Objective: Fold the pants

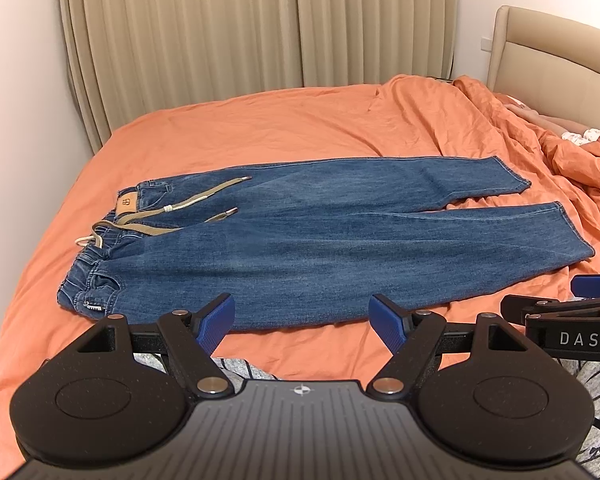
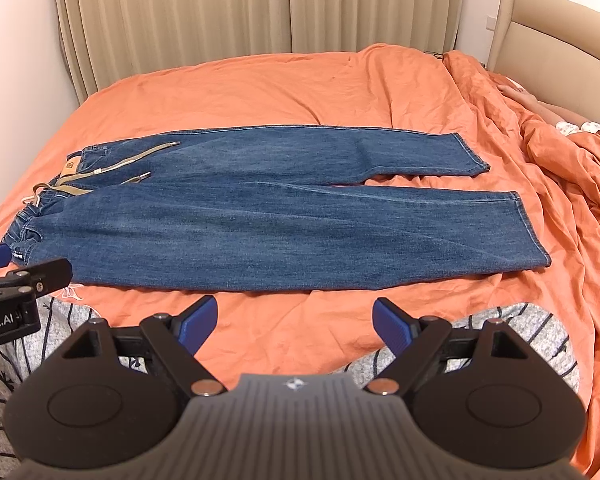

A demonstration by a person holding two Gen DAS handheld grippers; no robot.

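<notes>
Jeans [image 1: 320,240] lie spread flat on the bed [image 1: 260,128], which is covered with an orange sheet. The waistband is toward the left edge of the bed and the two legs run toward the right side, where the hems are a little apart from each other. A beige drawstring [image 1: 204,196] lies loose over the waist part, and a small tan label [image 1: 127,203] is visible at the back of the waistband. The near leg is close to the near edge of the bed. The left tool [image 1: 302,322] hovers above this near edge with its blue pads [image 1: 216,322] wide apart and nothing between them, and it does not touch the jeans. The right tool [image 2: 296,322] is beside it, also with pads apart and empty, above the orange sheet just before the near leg. Under both tools a grey striped cloth [image 2: 520,336] shows at the near edge. On the right side of the bed an orange duvet [image 2: 560,168] is bunched in folds, and a beige headboard [image 2: 560,40] stands behind it. Beige curtains [image 2: 260,8] hang beyond the far edge of the bed.
</notes>
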